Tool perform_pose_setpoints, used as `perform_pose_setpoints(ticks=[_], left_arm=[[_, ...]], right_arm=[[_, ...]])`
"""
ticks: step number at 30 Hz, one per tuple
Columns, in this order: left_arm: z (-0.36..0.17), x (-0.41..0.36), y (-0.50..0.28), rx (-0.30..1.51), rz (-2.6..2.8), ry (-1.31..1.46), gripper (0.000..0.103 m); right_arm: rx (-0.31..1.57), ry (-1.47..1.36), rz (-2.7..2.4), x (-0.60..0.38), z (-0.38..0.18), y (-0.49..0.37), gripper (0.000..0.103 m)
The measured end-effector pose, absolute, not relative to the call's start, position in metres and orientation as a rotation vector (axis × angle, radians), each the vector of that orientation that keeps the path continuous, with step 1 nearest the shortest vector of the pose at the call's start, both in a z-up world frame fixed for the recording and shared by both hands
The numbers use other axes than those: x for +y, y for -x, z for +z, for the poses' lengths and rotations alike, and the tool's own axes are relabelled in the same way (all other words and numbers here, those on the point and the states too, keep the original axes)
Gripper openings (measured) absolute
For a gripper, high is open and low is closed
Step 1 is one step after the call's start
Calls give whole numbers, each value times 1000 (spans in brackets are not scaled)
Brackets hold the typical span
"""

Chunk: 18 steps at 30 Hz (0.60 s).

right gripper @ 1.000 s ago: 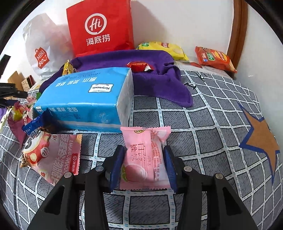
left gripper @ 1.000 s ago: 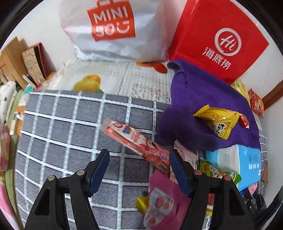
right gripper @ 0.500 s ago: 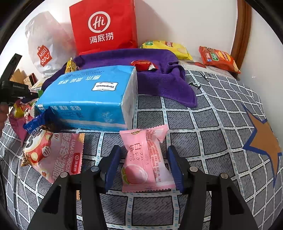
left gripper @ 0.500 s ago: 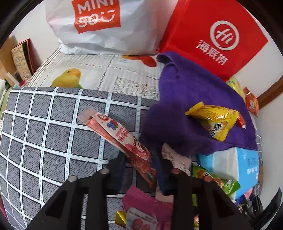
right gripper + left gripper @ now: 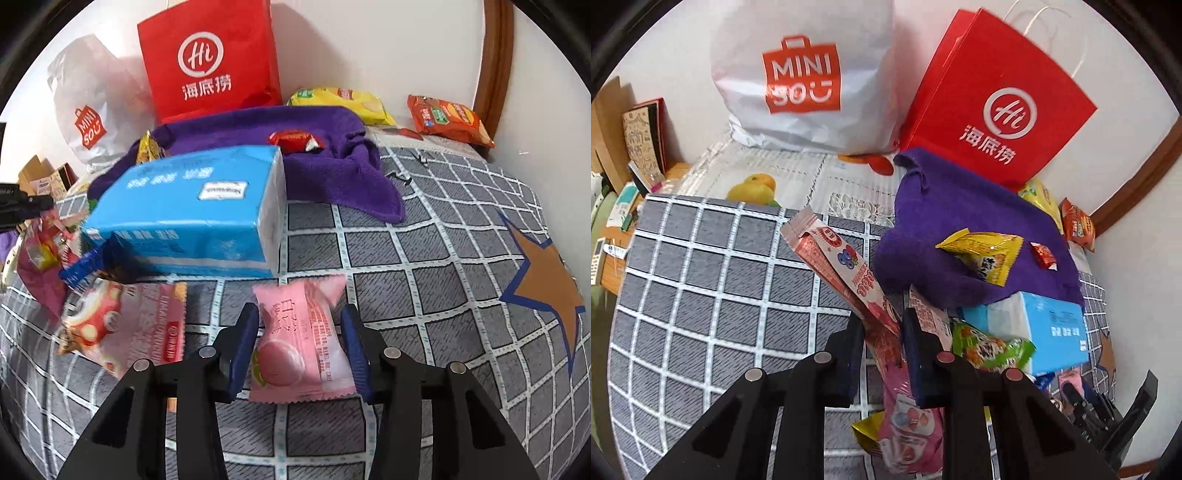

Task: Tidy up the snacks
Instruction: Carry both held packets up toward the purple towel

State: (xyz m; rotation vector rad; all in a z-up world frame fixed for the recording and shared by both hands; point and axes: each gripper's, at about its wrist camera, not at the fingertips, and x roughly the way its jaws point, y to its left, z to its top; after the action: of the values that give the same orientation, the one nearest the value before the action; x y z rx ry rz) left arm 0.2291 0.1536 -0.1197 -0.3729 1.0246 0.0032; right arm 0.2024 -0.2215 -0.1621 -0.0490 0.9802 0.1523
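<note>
Gripping long snack stick (image 5: pixel 846 277), left fingers (image 5: pixel 849 354) closing, far end up-left

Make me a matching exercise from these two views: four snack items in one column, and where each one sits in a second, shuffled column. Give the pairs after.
Things:
1. long pink stick pack
2. pink peach packet
3. small red candy
4. orange chip bag

Places:
A. on the purple towel
B. against the back wall, beside the yellow bag
C. between the fingers of the left tool
D. on the grey checked mat, between the fingers of the right tool

Pairs: 1-C, 2-D, 3-A, 4-B
</note>
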Motion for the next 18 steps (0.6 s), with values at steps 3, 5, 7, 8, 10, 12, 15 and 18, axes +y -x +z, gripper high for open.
perform_pose_setpoints(ticks=[3, 5, 7, 8, 10, 12, 15, 18], left_arm=[[-109, 155, -218, 1006, -7, 373, 20], [-102, 153, -212, 989, -6, 365, 20], [-96, 152, -205, 980, -15, 362, 20], [-93, 151, -202, 975, -20, 360, 20], [-87, 148, -195, 962, -25, 355, 20], [-82, 144, -190, 954, -35, 349, 20], [-79, 132, -186, 960, -94, 349, 20], [-77, 116, -181, 962, -132, 328, 20]], right_arm=[[982, 29, 162, -221, -154, -200, 32], [983, 9, 161, -223, -151, -198, 31], [983, 24, 163, -221, -150, -196, 31], [982, 30, 163, -220, -150, -195, 31], [981, 30, 169, -220, -150, -190, 31], [985, 30, 172, -220, -150, -187, 31], [1014, 38, 185, -219, -155, -185, 34], [1033, 48, 188, -218, -161, -183, 42]])
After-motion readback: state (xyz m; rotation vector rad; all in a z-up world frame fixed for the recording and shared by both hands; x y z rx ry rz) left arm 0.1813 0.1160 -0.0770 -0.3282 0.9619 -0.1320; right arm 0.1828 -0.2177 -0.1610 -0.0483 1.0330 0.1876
